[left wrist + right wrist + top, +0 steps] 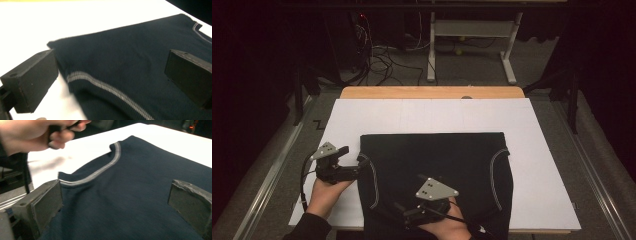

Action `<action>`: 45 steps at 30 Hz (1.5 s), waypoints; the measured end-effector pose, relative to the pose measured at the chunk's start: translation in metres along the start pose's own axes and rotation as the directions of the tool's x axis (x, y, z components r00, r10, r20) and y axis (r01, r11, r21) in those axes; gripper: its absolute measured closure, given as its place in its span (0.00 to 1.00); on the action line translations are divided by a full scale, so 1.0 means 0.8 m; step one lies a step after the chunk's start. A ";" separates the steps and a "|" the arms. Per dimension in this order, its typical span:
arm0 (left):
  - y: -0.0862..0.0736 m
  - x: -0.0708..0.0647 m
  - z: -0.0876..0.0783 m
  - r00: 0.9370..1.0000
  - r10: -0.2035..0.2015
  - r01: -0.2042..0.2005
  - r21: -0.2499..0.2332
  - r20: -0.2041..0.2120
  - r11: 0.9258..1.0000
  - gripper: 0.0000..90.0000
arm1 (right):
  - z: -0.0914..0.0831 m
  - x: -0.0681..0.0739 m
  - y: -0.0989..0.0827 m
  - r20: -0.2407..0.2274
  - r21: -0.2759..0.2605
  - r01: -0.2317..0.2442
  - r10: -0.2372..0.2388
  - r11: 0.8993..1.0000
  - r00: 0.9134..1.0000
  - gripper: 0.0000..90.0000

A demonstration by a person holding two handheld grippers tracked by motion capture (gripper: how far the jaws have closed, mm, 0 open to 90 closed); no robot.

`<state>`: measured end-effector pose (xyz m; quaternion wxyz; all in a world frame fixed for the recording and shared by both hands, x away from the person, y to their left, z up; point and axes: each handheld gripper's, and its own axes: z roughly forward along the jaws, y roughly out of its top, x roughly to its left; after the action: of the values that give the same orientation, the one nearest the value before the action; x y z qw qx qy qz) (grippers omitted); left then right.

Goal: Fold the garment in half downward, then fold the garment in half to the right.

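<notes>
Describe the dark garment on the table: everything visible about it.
The dark knit garment lies flat on the white board, its straight edge toward the far side. It looks like a sleeveless top of soft navy or black fabric, with pale grey piping along the curved armholes at both sides. Its near part reaches the table's front edge. The left gripper is open at its left armhole; the right gripper is open above its near part.
</notes>
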<state>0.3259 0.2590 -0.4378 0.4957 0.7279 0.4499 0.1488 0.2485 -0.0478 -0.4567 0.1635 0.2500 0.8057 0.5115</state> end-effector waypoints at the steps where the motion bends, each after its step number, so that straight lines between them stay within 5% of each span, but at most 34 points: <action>1: 0.007 0.000 0.001 1.000 0.013 -0.013 0.002 -0.003 1.000 0.00 | 0.006 0.005 0.002 -0.009 0.006 0.002 -0.002 1.000 1.000 0.00; 7: 0.040 0.002 0.011 0.999 0.039 -0.039 0.011 -0.011 0.999 0.00 | 0.029 0.024 0.013 -0.044 0.011 0.023 -0.022 1.000 0.999 0.00; 15: 0.059 0.007 0.026 1.000 0.027 -0.027 0.017 -0.001 0.999 0.00 | 0.025 0.029 0.024 -0.061 0.003 0.019 -0.019 1.000 0.998 0.00; 28: 0.054 0.013 0.031 0.999 0.025 -0.024 0.030 -0.026 0.999 0.00 | 0.018 0.038 0.023 -0.102 -0.008 0.008 -0.009 1.000 0.995 0.00; 35: 0.030 0.032 0.044 0.998 -0.033 0.035 0.052 -0.044 0.998 0.00 | 0.025 0.040 0.017 -0.100 0.021 0.014 -0.012 1.000 0.995 0.00; 45: 0.033 0.049 0.051 0.996 -0.033 0.041 0.089 -0.088 0.995 0.00 | 0.041 0.052 0.024 -0.129 0.044 0.017 -0.011 0.999 0.992 0.00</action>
<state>0.3880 0.2638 -0.4432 0.4451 0.7339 0.4906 0.1504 0.2360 0.0069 -0.4532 0.1089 0.2142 0.8278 0.5070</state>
